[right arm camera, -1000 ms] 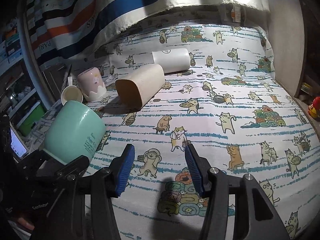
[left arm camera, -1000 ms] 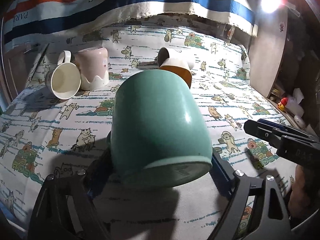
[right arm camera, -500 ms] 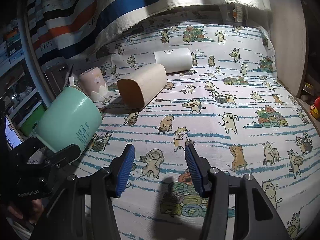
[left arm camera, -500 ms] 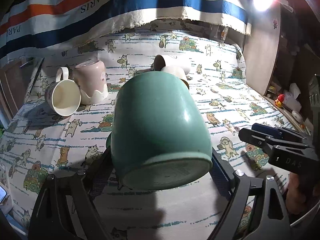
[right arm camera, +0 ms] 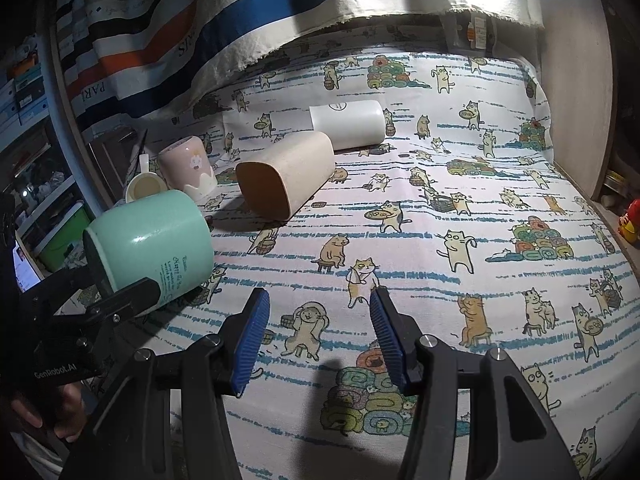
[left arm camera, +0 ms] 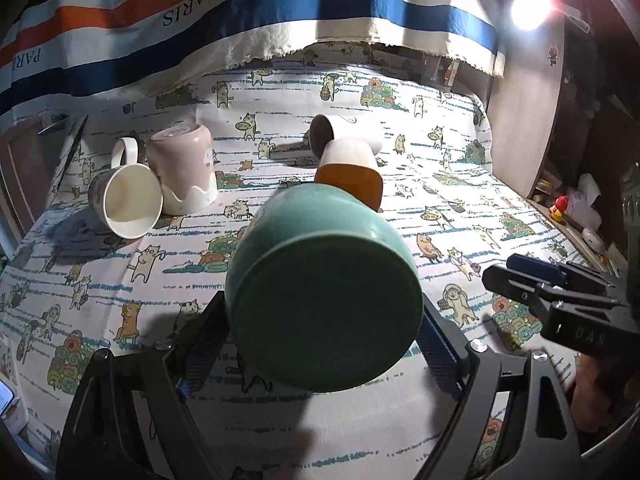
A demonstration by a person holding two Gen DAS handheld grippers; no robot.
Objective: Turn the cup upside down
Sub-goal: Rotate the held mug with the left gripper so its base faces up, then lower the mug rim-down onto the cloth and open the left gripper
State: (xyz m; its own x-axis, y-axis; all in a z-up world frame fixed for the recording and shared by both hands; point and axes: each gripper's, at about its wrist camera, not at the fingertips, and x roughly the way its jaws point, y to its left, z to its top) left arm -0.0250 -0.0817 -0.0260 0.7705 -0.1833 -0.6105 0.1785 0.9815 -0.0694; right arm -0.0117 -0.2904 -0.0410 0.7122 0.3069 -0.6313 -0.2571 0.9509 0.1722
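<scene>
My left gripper [left arm camera: 320, 328] is shut on a teal green mug [left arm camera: 324, 292] and holds it above the cat-print cloth, tilted, with its flat base toward the camera. In the right wrist view the same mug [right arm camera: 156, 244] hangs at the left in the left gripper [right arm camera: 116, 292], its mouth pointing away and down. My right gripper [right arm camera: 316, 336] is open and empty, low over the cloth near the front; it also shows at the right of the left wrist view [left arm camera: 536, 280].
A beige cup [right arm camera: 288, 174] and a white cup [right arm camera: 348, 124] lie on their sides mid-table. A pink cup [right arm camera: 188, 166] stands upside down beside a white handled mug [left arm camera: 128, 200] lying on its side. A striped cloth [left arm camera: 240, 20] hangs behind. A wooden panel [right arm camera: 576, 80] stands at right.
The left gripper has tipped the teal mug further, so its base now faces the camera, and has raised it. The right gripper has barely moved.
</scene>
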